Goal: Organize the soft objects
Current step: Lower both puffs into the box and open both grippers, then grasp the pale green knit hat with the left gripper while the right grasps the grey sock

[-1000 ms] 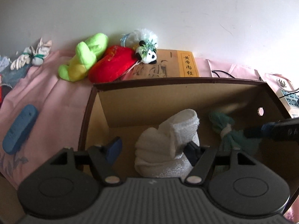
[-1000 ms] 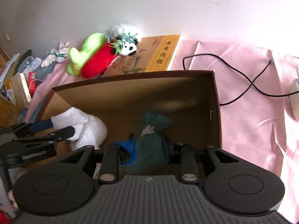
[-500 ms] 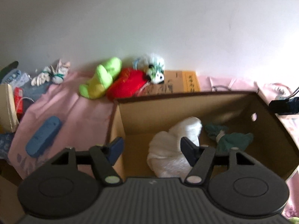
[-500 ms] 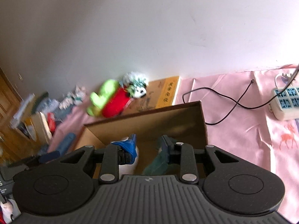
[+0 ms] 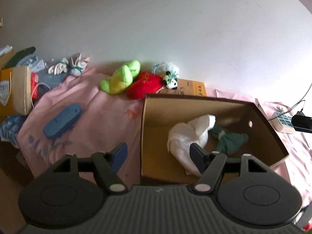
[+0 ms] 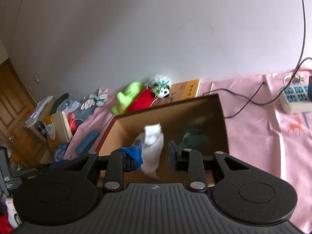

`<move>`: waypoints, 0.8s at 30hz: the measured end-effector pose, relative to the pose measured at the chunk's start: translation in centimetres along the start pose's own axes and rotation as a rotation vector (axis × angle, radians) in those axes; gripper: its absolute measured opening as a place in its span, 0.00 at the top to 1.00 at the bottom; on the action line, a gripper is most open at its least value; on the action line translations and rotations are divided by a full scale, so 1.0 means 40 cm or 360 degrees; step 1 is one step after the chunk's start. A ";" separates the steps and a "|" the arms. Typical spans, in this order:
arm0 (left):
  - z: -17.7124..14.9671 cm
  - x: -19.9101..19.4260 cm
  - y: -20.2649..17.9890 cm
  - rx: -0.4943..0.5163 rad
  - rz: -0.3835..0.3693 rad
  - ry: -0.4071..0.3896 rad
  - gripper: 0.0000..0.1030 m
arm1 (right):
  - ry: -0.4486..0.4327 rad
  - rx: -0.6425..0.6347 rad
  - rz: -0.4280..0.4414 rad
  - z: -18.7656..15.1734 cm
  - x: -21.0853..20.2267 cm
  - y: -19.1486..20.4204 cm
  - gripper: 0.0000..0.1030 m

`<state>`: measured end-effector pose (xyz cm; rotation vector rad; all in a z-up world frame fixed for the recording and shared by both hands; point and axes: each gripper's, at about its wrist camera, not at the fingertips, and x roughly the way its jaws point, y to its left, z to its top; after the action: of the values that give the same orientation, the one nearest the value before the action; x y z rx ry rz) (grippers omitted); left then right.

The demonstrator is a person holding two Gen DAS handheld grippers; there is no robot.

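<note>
Both hand-held grippers, left [image 5: 158, 156] and right [image 6: 154, 153], pulled back, jaws apart, empty. White bundle [image 5: 189, 136] and green bundle [image 5: 230, 139] sit in box [image 5: 148, 120]. Risk: plush toys [image 5: 120, 77] squash, slip on pickup.

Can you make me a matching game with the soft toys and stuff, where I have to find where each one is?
Things:
1. white towel
2. green plush toy
3. blue case
4. panda plush

Places:
A. on the yellow book by the wall
B. inside the cardboard box
C. alone on the pink cloth, left of the box
D. against the wall, touching the red plush

Pairs: 1-B, 2-D, 3-C, 4-A
</note>
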<state>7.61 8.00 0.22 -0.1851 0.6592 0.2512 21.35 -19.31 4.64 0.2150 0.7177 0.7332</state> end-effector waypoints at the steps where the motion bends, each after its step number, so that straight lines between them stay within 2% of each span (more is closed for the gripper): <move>1: -0.011 -0.008 0.003 -0.0002 -0.0012 0.0003 0.30 | 0.0012 0.0008 0.0010 -0.011 -0.004 0.005 0.88; 12: -0.111 -0.063 0.043 -0.0017 -0.0151 0.0081 0.29 | 0.0139 0.0044 -0.0010 -0.183 -0.028 0.071 0.87; 24: -0.187 -0.093 0.072 0.0089 -0.0313 0.0220 0.28 | 0.0280 -0.0301 -0.0055 -0.382 -0.052 0.224 0.86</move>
<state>-0.37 8.23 -3.53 -0.2134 0.7790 0.0307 5.30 -15.10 -1.90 -0.0351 0.8114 0.7881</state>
